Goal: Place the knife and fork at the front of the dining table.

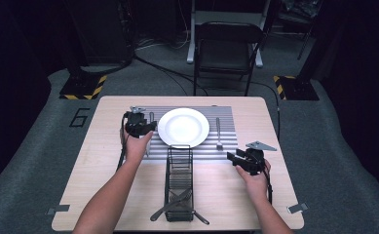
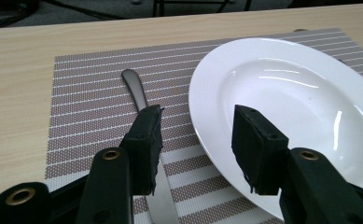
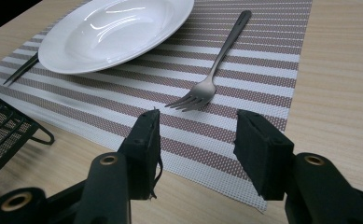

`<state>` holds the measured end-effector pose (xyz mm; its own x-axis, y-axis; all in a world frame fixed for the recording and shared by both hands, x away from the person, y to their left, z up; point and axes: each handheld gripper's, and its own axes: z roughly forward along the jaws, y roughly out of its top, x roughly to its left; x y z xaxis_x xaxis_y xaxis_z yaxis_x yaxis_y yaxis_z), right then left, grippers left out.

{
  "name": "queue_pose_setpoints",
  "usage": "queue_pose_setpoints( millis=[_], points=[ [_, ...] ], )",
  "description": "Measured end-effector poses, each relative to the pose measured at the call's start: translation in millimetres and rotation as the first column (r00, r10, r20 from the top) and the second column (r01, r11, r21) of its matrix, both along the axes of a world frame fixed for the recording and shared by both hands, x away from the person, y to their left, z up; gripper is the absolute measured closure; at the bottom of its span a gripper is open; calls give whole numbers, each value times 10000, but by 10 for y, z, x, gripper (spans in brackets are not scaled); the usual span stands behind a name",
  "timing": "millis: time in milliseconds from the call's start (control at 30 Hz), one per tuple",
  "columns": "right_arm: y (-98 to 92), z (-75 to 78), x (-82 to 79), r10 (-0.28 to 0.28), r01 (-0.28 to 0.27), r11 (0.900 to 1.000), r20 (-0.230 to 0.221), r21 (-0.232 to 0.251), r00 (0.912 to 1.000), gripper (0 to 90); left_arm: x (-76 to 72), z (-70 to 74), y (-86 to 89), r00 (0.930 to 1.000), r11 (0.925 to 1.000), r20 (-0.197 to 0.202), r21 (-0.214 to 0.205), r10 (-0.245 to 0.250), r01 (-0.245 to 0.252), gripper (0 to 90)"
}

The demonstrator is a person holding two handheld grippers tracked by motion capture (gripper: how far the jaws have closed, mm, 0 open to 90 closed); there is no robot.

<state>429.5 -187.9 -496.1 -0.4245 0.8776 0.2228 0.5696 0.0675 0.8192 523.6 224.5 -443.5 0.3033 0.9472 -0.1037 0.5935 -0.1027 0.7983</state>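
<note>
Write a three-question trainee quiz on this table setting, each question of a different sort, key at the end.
1. True or false: the fork lies on the striped placemat, tines toward the person.
2. Multiple choice: what lies on the placemat on the other side of the white plate from the fork? A) a spoon B) a knife C) a cup
3. Fill in: the black wire caddy stands on the table nearer the person than the ____.

Key: 1 true; 2 B; 3 plate. Both the left gripper and right gripper have jaws open, holding nothing.
</note>
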Motion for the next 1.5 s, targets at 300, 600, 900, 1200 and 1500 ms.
queue_pose_setpoints(
  millis=[300, 600, 900, 1200, 1500],
  points=[
    [-37, 27, 1, -185, 187, 9997, 139, -142, 9997, 496, -218, 235, 139, 9974, 9973, 232, -264, -686, 692, 466],
    [8, 31, -10, 8, 1, 9992, 213, -410, 9998, 493, -540, 249, 281, 9922, 9915, 230, -433, -1221, 1230, 461],
    [4, 52, -34, -66, 80, 9988, 290, -478, 9996, 490, -849, 219, 405, 9813, 9810, 298, -331, -1902, 1911, 465],
    [28, 48, -44, -12, 25, 9984, 232, -559, 9997, 488, -1117, 80, 539, 9691, 9688, 210, -284, -2458, 2463, 448],
    [29, 41, -43, 30, -19, 9980, 175, -631, 9998, 487, -1298, -335, 668, 9655, 9657, -258, 98, -2592, 2595, 436]
  ],
)
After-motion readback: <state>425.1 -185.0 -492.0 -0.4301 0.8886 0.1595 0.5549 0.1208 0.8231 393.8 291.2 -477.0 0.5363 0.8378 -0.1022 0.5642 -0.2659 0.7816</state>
